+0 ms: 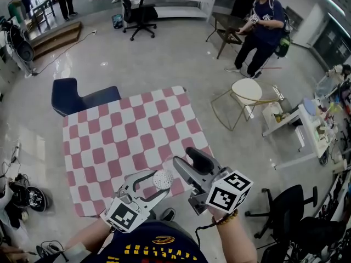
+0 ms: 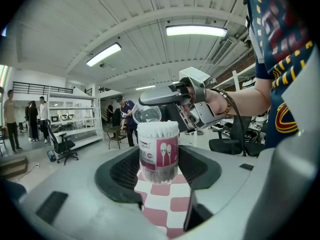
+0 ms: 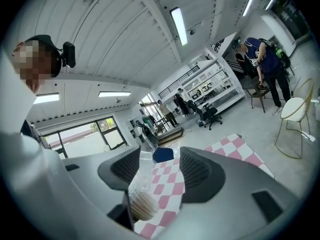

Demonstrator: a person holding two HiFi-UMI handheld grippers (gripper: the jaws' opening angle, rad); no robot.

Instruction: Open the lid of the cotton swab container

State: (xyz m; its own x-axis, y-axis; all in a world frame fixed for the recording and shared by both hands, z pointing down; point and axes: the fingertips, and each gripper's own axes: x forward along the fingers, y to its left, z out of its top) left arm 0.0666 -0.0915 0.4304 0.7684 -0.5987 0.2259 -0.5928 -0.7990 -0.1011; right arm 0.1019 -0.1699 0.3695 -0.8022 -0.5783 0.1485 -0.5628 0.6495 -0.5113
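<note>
The cotton swab container (image 2: pixel 158 149), a clear tub with a pink and white label, stands upright between the jaws of my left gripper (image 2: pixel 158 170), which is shut on it. Its top is uncovered and the white swab tips show. In the head view the container (image 1: pixel 163 179) is a white disc held in the left gripper (image 1: pixel 155 186) above the near edge of the checkered table (image 1: pixel 126 136). My right gripper (image 1: pixel 182 156) is just right of it, shut on the clear lid (image 2: pixel 146 114), lifted off beside the container's rim. The lid (image 3: pixel 142 181) sits between the right gripper's (image 3: pixel 152 176) jaws.
A blue chair (image 1: pixel 74 95) stands at the table's far left corner. A round white stool (image 1: pixel 247 91) and a white cart (image 1: pixel 299 127) are to the right. A black office chair (image 1: pixel 285 207) is near my right arm. A person (image 1: pixel 263 26) stands farther back.
</note>
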